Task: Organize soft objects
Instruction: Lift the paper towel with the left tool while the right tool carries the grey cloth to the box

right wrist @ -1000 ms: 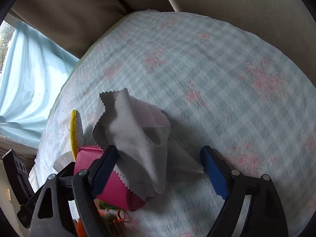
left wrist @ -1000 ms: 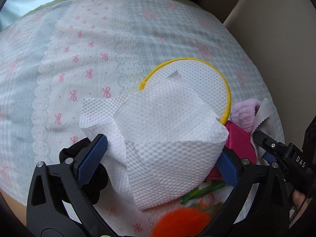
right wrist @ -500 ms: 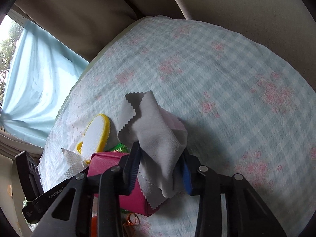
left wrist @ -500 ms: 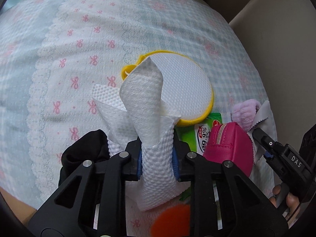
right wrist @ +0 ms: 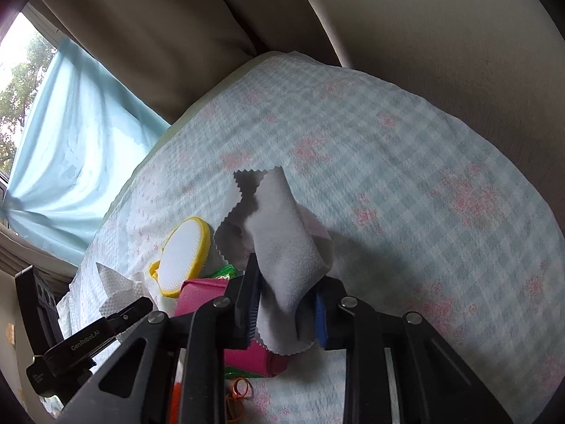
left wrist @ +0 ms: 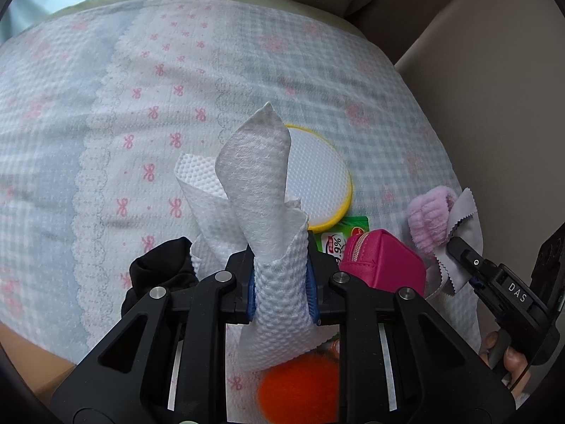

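My left gripper (left wrist: 280, 282) is shut on a white dimpled cloth (left wrist: 254, 183), which stands bunched up between the blue pads, lifted off the bedspread. In the right wrist view my right gripper (right wrist: 287, 304) has a grey cloth (right wrist: 282, 233) with zigzag edges between its pads. Its jaws are still closing and they pinch the fabric. A lilac fuzzy item (left wrist: 430, 212) shows right behind the grey cloth; whether it is caught in the grip I cannot tell.
On the checked bedspread (left wrist: 106, 106) lie a yellow-rimmed white pad (left wrist: 317, 176), a green packet (left wrist: 339, 236), a pink zip pouch (left wrist: 385, 265), a black cloth (left wrist: 159, 272) and an orange fluffy ball (left wrist: 296, 388). Beige cushions (right wrist: 388, 35) rise behind, and a blue curtain (right wrist: 77, 141) hangs left.
Both grippers went from wide open to closed on their cloths and rose a little. The white cloth, spread flat before, is now bunched upright, uncovering the yellow pad, green packet and pouch.
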Demonstrator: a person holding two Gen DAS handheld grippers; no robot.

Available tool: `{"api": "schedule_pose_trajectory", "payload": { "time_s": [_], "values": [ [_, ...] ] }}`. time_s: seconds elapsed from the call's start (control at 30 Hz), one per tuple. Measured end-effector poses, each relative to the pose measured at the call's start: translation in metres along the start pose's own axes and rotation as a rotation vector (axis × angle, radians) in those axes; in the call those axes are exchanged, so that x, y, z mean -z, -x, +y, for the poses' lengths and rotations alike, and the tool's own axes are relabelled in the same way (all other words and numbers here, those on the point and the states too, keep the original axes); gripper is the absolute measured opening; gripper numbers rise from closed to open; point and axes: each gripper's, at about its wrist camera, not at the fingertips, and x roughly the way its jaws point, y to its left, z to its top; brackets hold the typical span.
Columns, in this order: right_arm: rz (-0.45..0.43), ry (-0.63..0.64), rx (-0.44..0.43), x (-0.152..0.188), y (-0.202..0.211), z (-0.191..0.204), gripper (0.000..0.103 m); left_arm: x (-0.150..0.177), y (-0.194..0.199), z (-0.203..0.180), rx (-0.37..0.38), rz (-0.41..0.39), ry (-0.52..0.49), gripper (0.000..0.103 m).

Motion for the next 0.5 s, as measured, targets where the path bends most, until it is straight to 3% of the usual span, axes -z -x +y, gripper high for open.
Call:
{"api": "schedule_pose_trajectory", "payload": {
  "time_s": [0.13, 0.5],
  "values": [
    [0.037, -0.031, -0.017, 0.006, -0.003, -0.008, 0.024, 0.004, 0.005, -0.003, 0.008, -0.004, -0.004, 0.019],
    [0.085, -0.034, 0.045, 0.026, -0.003, -0.018, 0.028, 0.019, 0.010, -0.010, 0.014, 0.004, -0.019, 0.019]
  ]
}}
